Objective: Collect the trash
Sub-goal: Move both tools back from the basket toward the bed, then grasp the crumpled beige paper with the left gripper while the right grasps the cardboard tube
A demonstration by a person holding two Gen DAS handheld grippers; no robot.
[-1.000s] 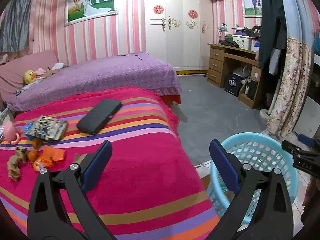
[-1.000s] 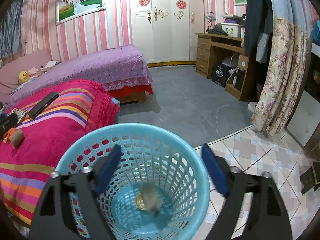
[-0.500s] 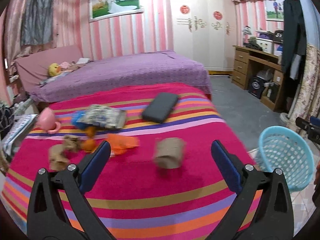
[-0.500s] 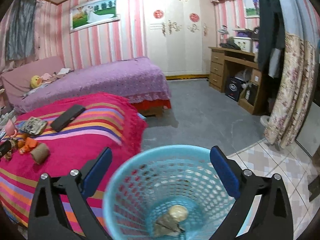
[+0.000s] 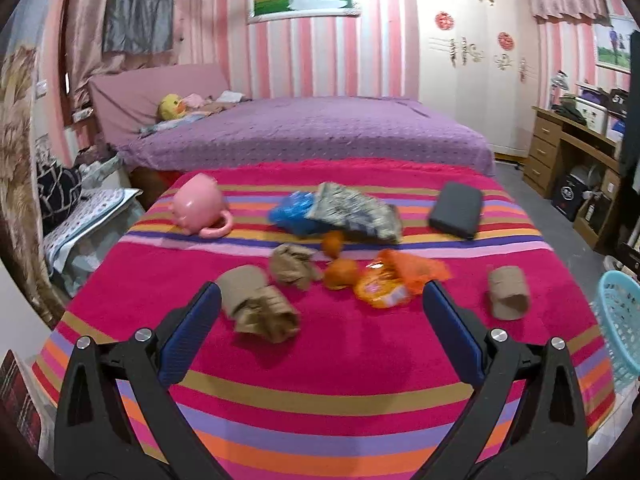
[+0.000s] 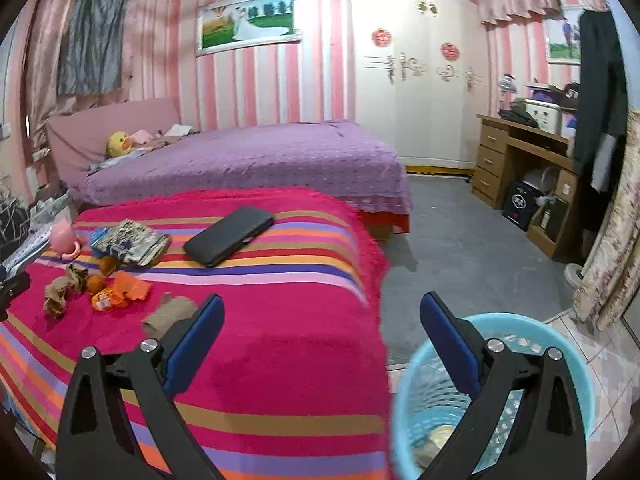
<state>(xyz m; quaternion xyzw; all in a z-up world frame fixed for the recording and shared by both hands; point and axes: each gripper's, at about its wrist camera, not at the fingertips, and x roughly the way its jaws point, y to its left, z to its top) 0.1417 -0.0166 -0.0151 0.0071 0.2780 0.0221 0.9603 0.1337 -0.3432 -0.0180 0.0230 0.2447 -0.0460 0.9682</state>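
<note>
Between pickups: left gripper point(image 5: 320, 312) and right gripper point(image 6: 320, 328), both wide and empty, face the striped pink bedspread point(image 5: 340, 364).

Crumpled brown paper wads point(image 5: 256, 304) lie mid-bed toward the left edge; light-blue plastic mesh basket point(image 6: 496, 396) stands off the right edge (some trash inside). Next: close on one wad; foot edge open.

The left gripper point(image 5: 322, 306) points forward and somewhat downward with its black arms spread and its blue-padded jaws standing wide apart, nothing between them, while the right gripper point(image 6: 322, 318) is angled downward likewise, its blue pads equally far apart and gripping nothing.
</note>
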